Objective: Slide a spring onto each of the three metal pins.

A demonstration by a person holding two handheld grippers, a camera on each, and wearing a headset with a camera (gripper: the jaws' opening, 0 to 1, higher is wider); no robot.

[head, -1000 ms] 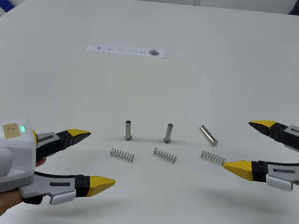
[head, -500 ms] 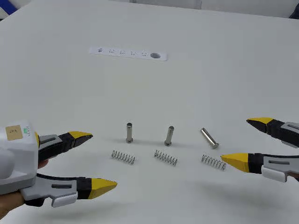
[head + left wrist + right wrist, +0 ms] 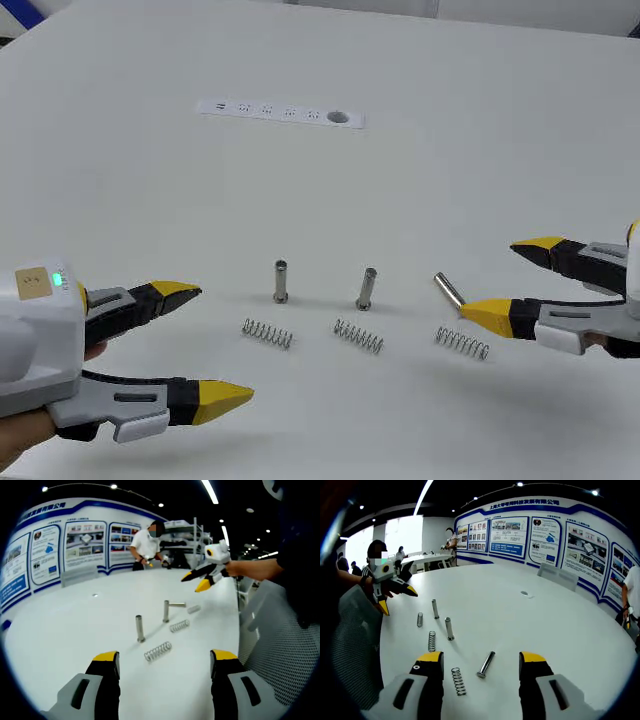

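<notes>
Head view, right side: right gripper [image 3: 490, 278], jaws apart, should pinch the lying pin [image 3: 448, 290] mid-shaft, clear of the spring [image 3: 462, 343]. Left gripper [image 3: 224, 343] jaws are also apart.

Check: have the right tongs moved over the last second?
Yes. The right tongs advanced left, their lower tip going from the end of the right spring to beside the lying pin.

The right tool [image 3: 487, 278] runs off the head view's edge, its yellow tip hides one end of the lying pin [image 3: 446, 288], and the white strip's [image 3: 280, 111] marks are too small to read.
</notes>
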